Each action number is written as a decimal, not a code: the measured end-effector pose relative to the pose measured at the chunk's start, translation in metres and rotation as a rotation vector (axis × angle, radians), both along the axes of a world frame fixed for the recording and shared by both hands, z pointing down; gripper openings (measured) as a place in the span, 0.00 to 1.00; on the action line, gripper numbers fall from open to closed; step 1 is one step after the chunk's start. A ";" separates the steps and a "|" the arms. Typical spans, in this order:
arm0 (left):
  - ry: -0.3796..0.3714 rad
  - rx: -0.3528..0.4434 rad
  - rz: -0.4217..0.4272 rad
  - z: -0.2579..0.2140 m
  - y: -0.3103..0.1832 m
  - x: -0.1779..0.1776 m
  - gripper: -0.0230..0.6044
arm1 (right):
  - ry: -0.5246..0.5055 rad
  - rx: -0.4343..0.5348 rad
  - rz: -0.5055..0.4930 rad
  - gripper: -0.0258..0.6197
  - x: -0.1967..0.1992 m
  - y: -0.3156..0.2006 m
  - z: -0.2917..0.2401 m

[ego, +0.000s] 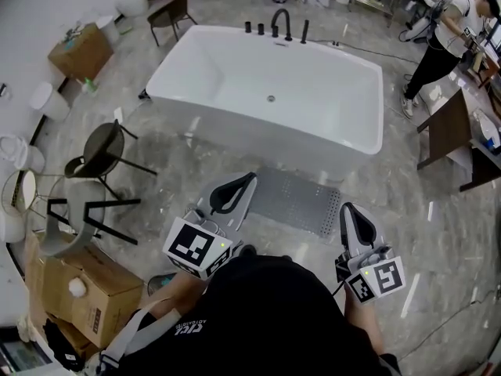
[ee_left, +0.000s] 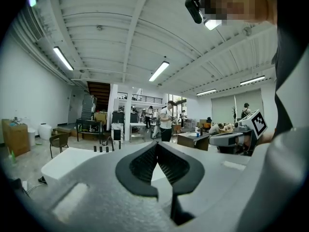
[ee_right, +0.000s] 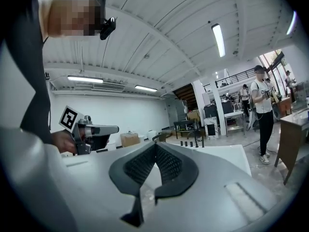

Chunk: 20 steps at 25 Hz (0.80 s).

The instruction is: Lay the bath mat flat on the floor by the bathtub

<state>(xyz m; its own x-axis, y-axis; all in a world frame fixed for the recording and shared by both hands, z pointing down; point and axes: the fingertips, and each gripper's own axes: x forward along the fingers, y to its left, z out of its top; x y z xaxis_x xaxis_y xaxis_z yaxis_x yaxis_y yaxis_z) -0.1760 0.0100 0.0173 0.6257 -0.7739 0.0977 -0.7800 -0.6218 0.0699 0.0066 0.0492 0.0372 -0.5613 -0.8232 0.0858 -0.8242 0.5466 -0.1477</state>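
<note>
The grey bath mat (ego: 301, 200) lies spread flat on the marble floor along the near side of the white bathtub (ego: 266, 92). My left gripper (ego: 249, 177) is raised above the mat's left end, shut and holding nothing. My right gripper (ego: 345, 207) hovers just off the mat's right end, also shut and holding nothing. In the left gripper view the left gripper (ee_left: 158, 144) points level over the bathtub (ee_left: 63, 161) with its pads together. The right gripper view shows the right gripper (ee_right: 155, 145) the same way, with the bathtub (ee_right: 217, 153) beyond it.
A dark chair (ego: 102, 151) and a tipped stool (ego: 78, 210) stand to the left, with a cardboard box (ego: 82, 288) near my feet. At the right are a wooden table (ego: 450, 128) and a person (ego: 446, 30). Black taps (ego: 278, 26) line the tub's far rim.
</note>
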 end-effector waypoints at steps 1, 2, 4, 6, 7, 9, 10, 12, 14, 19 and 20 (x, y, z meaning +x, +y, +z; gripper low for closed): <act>0.001 -0.007 -0.004 0.003 0.000 -0.002 0.04 | -0.007 -0.004 0.007 0.03 0.001 0.001 0.001; 0.001 -0.014 -0.005 0.007 0.001 -0.004 0.04 | -0.016 -0.010 0.012 0.03 0.001 0.001 0.002; 0.000 -0.028 -0.004 0.014 0.002 -0.008 0.04 | -0.033 -0.020 0.020 0.03 0.001 0.003 0.003; -0.001 -0.038 -0.001 0.018 0.005 -0.011 0.04 | -0.047 -0.026 0.027 0.03 0.000 0.005 0.004; -0.001 -0.042 0.001 0.019 0.007 -0.012 0.05 | -0.052 -0.027 0.029 0.03 -0.001 0.007 0.005; 0.001 -0.048 0.005 0.021 0.009 -0.014 0.04 | -0.054 -0.029 0.028 0.03 -0.003 0.009 0.005; 0.001 -0.050 0.007 0.022 0.010 -0.015 0.05 | -0.047 -0.028 0.026 0.03 -0.004 0.010 0.005; 0.001 -0.055 0.008 0.023 0.011 -0.016 0.04 | -0.022 -0.022 0.028 0.04 -0.005 0.011 0.006; -0.001 -0.057 0.010 0.025 0.012 -0.016 0.04 | -0.002 -0.018 0.036 0.04 -0.004 0.012 0.007; -0.009 -0.061 0.030 0.027 0.019 -0.009 0.05 | -0.021 -0.032 0.050 0.04 0.001 0.015 0.008; -0.011 -0.062 0.036 0.027 0.020 -0.008 0.05 | -0.021 -0.032 0.050 0.04 0.000 0.015 0.009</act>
<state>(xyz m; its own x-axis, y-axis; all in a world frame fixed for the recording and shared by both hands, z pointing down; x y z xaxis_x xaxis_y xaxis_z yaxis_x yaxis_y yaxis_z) -0.1837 0.0298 0.0446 0.6516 -0.7433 0.1516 -0.7582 -0.6441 0.1010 0.0065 0.0643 0.0458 -0.5218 -0.8470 0.1013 -0.8467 0.4999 -0.1819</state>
